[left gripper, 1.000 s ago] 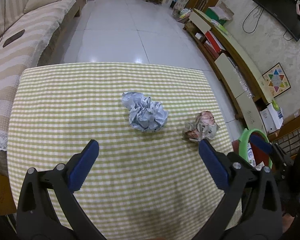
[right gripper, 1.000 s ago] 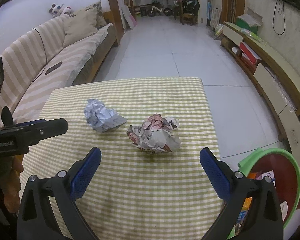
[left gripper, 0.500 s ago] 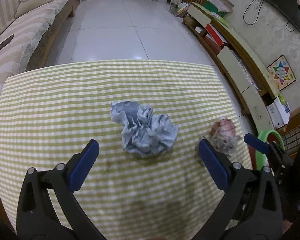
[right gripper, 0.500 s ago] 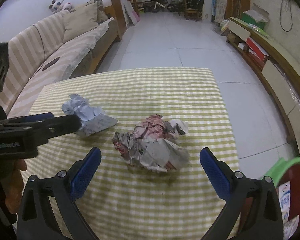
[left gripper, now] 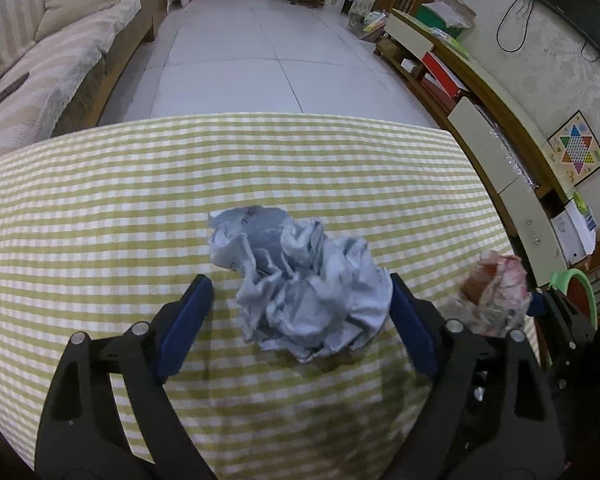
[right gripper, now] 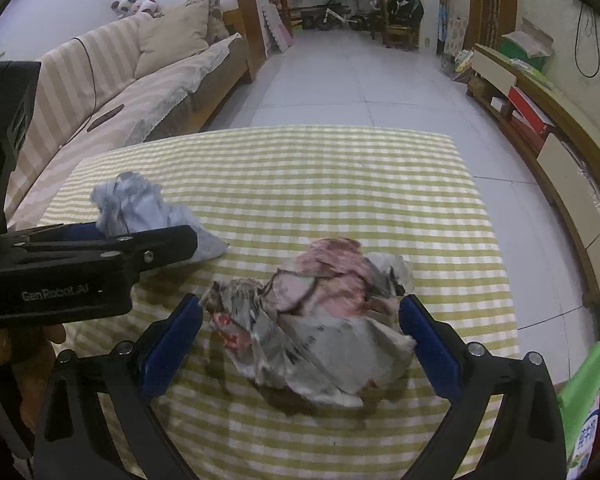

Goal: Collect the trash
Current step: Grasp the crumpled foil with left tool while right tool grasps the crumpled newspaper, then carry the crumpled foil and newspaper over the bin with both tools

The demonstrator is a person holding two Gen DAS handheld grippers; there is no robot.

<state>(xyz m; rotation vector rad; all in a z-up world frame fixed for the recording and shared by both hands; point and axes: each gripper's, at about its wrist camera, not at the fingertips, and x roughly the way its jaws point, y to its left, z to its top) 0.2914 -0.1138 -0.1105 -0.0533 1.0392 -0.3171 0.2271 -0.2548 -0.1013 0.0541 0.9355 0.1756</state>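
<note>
A pale blue-grey crumpled paper ball (left gripper: pixel 300 284) lies on the green-checked tablecloth (left gripper: pixel 100 208). It sits between the two blue pads of my left gripper (left gripper: pixel 298 320), whose jaws are closing. The right pad is at the ball's edge and the left pad stands apart from it. A pink-and-grey crumpled newspaper ball (right gripper: pixel 316 320) lies between the pads of my right gripper (right gripper: pixel 300 344), which is closing too, with both pads close beside the wad. In the right wrist view the blue-grey ball (right gripper: pixel 140 208) is half hidden behind the left tool.
A green-rimmed bin (left gripper: pixel 580 284) stands on the floor past the table's right edge. A striped sofa (right gripper: pixel 120 80) runs along the left and a low TV cabinet (left gripper: pixel 480 120) along the right. White tiled floor (right gripper: pixel 360 80) stretches beyond the table's far edge.
Both grippers have come down and forward over the table. Each paper ball now sits between its gripper's pads, and both pairs of jaws have narrowed a little.
</note>
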